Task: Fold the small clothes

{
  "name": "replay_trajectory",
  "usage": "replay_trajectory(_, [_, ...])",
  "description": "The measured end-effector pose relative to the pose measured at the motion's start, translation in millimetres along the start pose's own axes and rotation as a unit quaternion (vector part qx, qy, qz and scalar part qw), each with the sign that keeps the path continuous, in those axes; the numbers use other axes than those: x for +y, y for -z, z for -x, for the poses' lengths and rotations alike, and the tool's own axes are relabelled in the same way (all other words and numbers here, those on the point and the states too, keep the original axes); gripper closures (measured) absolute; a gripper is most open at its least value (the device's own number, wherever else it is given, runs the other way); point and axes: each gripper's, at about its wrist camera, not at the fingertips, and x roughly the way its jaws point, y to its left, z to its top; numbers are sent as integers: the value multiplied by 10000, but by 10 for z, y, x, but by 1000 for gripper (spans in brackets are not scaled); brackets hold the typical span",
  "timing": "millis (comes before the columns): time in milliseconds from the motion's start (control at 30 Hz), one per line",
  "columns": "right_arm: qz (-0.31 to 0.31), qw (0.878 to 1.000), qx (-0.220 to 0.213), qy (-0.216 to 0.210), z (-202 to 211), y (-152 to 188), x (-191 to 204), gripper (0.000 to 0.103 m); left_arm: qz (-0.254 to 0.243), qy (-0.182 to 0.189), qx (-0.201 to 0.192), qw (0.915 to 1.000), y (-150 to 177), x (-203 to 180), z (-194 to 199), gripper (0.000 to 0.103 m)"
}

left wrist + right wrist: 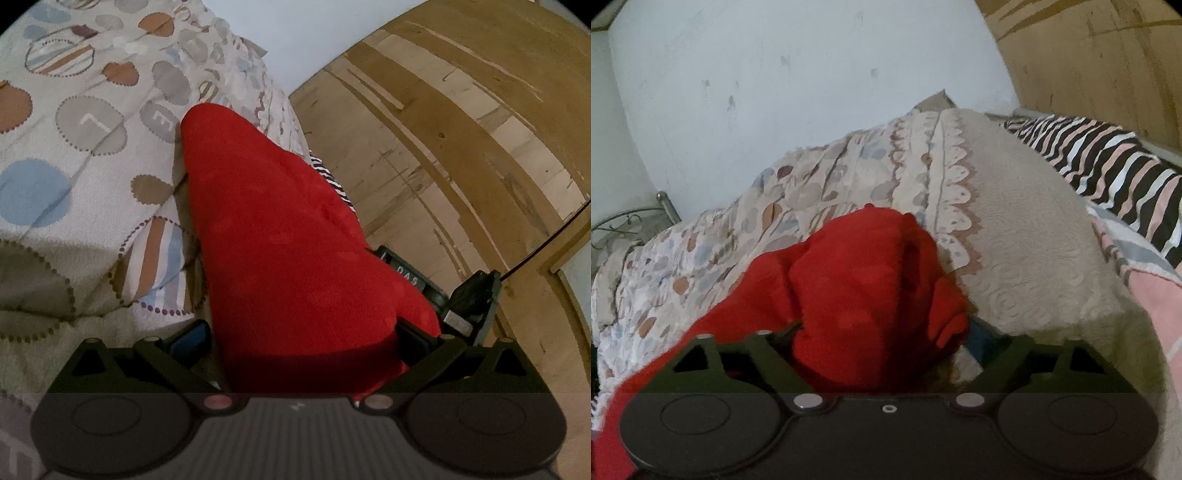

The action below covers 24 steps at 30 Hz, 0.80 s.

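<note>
A red garment (280,236) lies stretched along the edge of a patterned bedspread (85,125), running away from my left gripper (301,338). Its near end sits between the wide jaws; the blue left pad (188,341) stands clear of the cloth. In the right wrist view the same red garment (864,288) is bunched in a heap between the fingers of my right gripper (886,336). Those jaws stand wide, and a blue pad (979,336) shows just right of the heap, not visibly pressing it. The fingertips of both grippers are hidden by cloth.
A wooden floor (443,129) drops off right of the bed edge. A black tool body with a cable (469,299) sits close by my left gripper's right finger. A beige quilted cover (1027,229), striped bedding (1108,162), a pale wall (775,92) and a metal frame (628,221) surround the heap.
</note>
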Motion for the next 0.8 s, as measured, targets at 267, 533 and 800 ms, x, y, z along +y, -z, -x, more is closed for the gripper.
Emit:
replay_trajectory(267, [153,9998,129,67,129,-56,193,54,13,226,43,9997,13,39,40,12])
replay_trajectory(533, [463,9989,-84,32,313,-147,506,65,-311,135,-136,9993,-11,-128,212,24])
replay_trajectory(800, [614,9947,-478,-678,390,-326,1025,65,-841,-40,-786,9933,-253,-254,817,27])
